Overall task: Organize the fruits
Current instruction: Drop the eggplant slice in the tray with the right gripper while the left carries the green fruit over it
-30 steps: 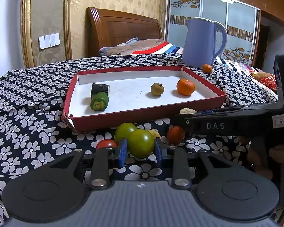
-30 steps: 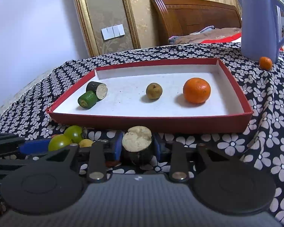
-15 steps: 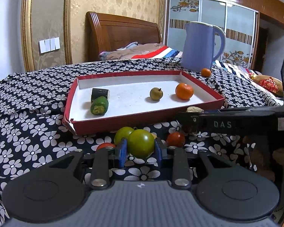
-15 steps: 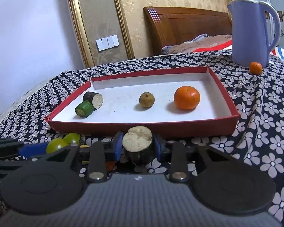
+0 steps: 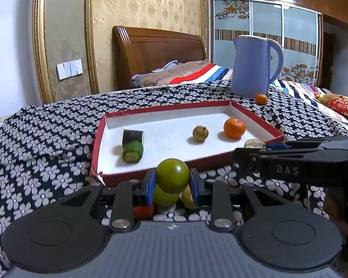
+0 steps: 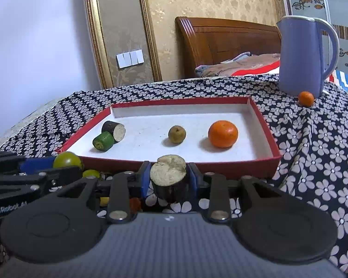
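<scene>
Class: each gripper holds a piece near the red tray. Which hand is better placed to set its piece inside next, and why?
Right, probably. The right gripper holds the cut dark chunk right at the red tray front wall; the left gripper, holding the green fruit, sits slightly farther back.

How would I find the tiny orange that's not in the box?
Look for the tall blue jug standing on the flowered cloth behind the red box. The tiny orange sits on the cloth right at the jug's foot, outside the box. It is much smaller than the big orange inside the box, and nothing else lies next to it.
</scene>
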Motion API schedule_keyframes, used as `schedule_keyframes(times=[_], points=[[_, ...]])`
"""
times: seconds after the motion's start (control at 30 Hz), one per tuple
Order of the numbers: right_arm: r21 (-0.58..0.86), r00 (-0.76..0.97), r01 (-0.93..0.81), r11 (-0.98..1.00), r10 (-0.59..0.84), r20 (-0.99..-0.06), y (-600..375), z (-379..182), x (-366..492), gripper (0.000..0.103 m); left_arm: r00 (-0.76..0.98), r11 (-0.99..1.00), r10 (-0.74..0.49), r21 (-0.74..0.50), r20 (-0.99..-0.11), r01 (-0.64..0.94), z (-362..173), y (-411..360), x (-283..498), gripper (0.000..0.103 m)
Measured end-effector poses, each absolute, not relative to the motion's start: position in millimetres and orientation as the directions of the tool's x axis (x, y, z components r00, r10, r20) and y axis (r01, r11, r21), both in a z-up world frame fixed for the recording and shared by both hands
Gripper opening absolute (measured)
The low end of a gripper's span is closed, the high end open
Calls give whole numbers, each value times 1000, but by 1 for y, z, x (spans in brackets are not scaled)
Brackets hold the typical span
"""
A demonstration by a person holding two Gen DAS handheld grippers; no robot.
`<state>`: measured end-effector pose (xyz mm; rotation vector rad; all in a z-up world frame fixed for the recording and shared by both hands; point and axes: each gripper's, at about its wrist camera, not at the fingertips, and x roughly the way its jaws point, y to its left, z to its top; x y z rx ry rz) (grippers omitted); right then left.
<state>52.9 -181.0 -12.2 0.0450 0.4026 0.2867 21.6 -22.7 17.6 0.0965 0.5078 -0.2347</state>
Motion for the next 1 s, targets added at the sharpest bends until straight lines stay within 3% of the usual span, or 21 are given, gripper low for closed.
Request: schedule_keyframes(times=[0.4,0.83,1.0], points=[[49,900,-205,977,208,-384,-179,16,86,32,842,979,-152,40,-518,201,26,-30,78,30],[44,865,-170,984,170,-472,-167,-12,144,32,817,986,-110,40,-566,161,10,-42,139,30],[47,868,-168,985,171,-466,-166,-15,151,32,797,989,-83,50,-598,141,0,-44,152,30]])
